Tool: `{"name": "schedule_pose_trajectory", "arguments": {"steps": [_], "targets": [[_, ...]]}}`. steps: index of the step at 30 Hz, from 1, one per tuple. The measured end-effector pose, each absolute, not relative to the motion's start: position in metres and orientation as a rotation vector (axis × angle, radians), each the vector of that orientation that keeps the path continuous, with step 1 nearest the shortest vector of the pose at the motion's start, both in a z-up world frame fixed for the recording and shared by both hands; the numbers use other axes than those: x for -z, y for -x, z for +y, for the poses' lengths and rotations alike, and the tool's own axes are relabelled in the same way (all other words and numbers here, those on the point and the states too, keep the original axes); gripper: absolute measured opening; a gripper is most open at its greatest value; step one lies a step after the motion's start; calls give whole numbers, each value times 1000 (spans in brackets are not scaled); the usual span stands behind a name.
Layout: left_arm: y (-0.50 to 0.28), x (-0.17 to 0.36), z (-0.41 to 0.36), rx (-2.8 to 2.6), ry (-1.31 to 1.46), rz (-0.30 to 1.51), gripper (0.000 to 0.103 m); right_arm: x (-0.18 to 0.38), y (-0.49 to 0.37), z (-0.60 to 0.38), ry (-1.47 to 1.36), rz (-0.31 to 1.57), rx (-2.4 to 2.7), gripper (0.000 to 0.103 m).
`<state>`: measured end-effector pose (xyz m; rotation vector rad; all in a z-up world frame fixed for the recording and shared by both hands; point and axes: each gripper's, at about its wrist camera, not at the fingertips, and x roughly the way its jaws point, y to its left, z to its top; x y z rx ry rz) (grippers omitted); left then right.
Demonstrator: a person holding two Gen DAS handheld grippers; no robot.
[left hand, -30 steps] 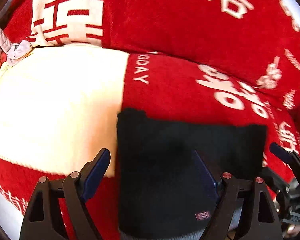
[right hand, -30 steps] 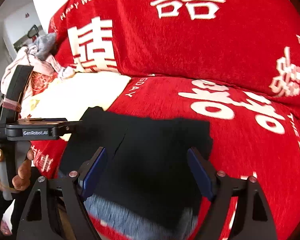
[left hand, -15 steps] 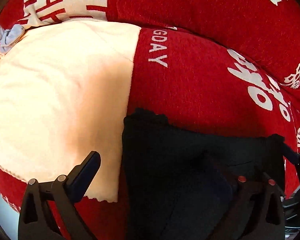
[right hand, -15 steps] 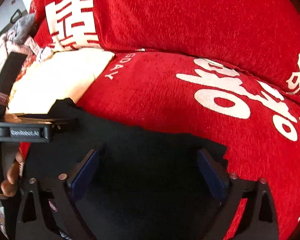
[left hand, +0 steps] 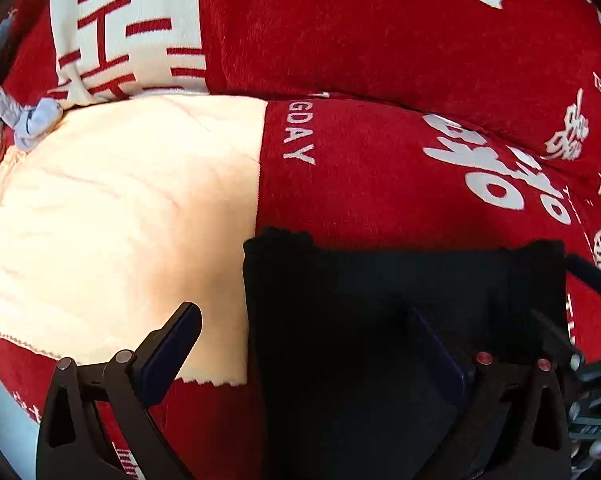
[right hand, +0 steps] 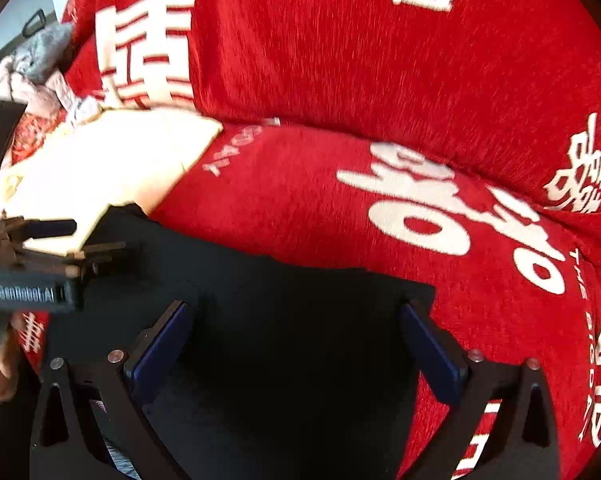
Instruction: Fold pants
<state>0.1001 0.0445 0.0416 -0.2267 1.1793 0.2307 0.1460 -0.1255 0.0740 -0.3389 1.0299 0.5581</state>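
Black folded fabric pants are lying on the red printed sofa cover while I'm holding both my left gripper and right gripper over them, jaws wide.

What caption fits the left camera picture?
Open left gripper over folded black pants on a red patterned sofa cover.
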Motion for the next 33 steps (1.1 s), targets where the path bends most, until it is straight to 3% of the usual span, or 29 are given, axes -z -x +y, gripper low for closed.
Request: {"name": "schedule_pose_trajectory", "arguments": {"steps": [7, 18, 23, 33], "targets": [[-87, -26, 42, -261, 227, 1232, 103, -54, -144, -123, 338, 1149, -551, 103], [-9, -22, 34, -216, 352, 1195, 103, -58, -53, -175, 380, 1083, -578, 103], [13, -30, 21, -196, 284, 1169, 103, -54, -29, -187, 452, 1074, -547, 103], [-83, -70, -15, -52, 232, 1127, 103, -90, -52, -208, 261, 997, -407, 103]]}}
